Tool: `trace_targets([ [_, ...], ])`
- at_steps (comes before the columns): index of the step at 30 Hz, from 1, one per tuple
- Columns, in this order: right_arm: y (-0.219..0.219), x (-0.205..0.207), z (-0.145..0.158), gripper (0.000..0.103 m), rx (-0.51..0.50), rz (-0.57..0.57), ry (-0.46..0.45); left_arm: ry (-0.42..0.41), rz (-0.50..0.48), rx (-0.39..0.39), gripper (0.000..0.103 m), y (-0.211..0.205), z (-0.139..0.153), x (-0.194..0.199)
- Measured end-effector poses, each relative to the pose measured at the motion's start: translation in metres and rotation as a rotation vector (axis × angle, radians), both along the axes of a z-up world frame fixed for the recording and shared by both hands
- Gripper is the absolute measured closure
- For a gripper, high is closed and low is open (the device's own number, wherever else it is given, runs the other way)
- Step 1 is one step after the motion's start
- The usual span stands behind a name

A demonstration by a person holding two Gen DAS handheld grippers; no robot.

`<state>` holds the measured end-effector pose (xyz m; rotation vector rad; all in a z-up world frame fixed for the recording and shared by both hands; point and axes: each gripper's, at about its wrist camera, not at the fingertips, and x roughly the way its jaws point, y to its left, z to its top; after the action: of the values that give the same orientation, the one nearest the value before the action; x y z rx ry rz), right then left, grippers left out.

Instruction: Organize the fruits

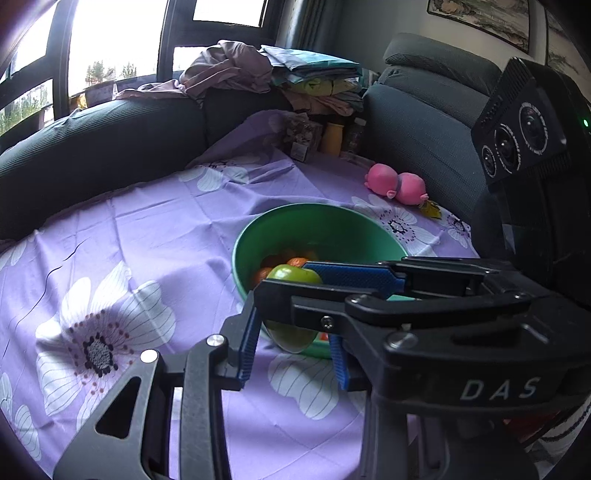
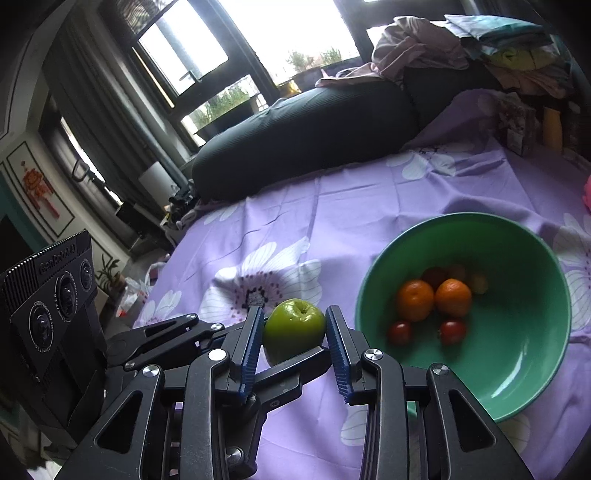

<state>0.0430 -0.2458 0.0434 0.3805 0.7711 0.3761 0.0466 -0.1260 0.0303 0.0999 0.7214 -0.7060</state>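
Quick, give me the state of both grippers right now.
Left gripper: shut on the green apple.
Right gripper: shut on the same green apple, beside the green bowl.

Blown-out window (image 2: 280, 33) backlight, fisheye vignetting

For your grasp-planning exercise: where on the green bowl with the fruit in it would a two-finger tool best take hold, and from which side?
Grip the round green plastic bowl at its thin rim, probably on the near edge, coming from above with one finger inside and one outside. The wall is too wide to span, and the oranges sit deep in the middle, so the near rim is clear.
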Motion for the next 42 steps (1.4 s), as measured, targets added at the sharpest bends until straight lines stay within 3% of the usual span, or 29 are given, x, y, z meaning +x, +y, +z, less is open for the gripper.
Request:
trace_targets([
  [11, -0.057, 0.012, -0.015, 0.066, -0.024, -0.081, 0.034, 0.082, -0.064, -0.012, 0.069, -0.05, -0.019, 0.027],
  [20, -0.069, 0.021, -0.038, 0.066, -0.025, -0.085, 0.1, 0.142, -0.032, 0.051, 0.067, -0.063, -0.037, 0.037],
  [21, -0.069, 0.021, -0.038, 0.066, -0.037, -0.094, 0.101, 0.144, -0.025, 0.051, 0.059, -0.062, -0.036, 0.038],
  [22, -0.069, 0.02, -0.038, 0.066, -0.053, -0.106, 0.101, 0.141, -0.011, 0.056, 0.039, -0.061, -0.035, 0.038],
  [24, -0.071, 0.018, -0.035, 0.066, -0.082, -0.126, 0.096, 0.115, 0.026, 0.079, 0.014, -0.057, -0.029, 0.037],
  [27, -0.073, 0.011, -0.025, 0.065, -0.148, -0.152, 0.066, 0.076, 0.088, 0.125, 0.0, -0.052, -0.021, 0.037],
  [29, -0.074, 0.005, -0.017, 0.064, -0.193, -0.165, 0.044, 0.054, 0.122, 0.146, 0.001, -0.046, -0.015, 0.034],
  [35, -0.075, -0.018, 0.004, 0.06, -0.31, -0.17, 0.0, -0.107, 0.232, 0.34, 0.001, -0.038, -0.003, 0.021],
  [42, -0.073, -0.031, 0.015, 0.06, -0.326, -0.134, -0.018, -0.107, 0.245, 0.311, 0.001, -0.035, 0.011, 0.02],
])
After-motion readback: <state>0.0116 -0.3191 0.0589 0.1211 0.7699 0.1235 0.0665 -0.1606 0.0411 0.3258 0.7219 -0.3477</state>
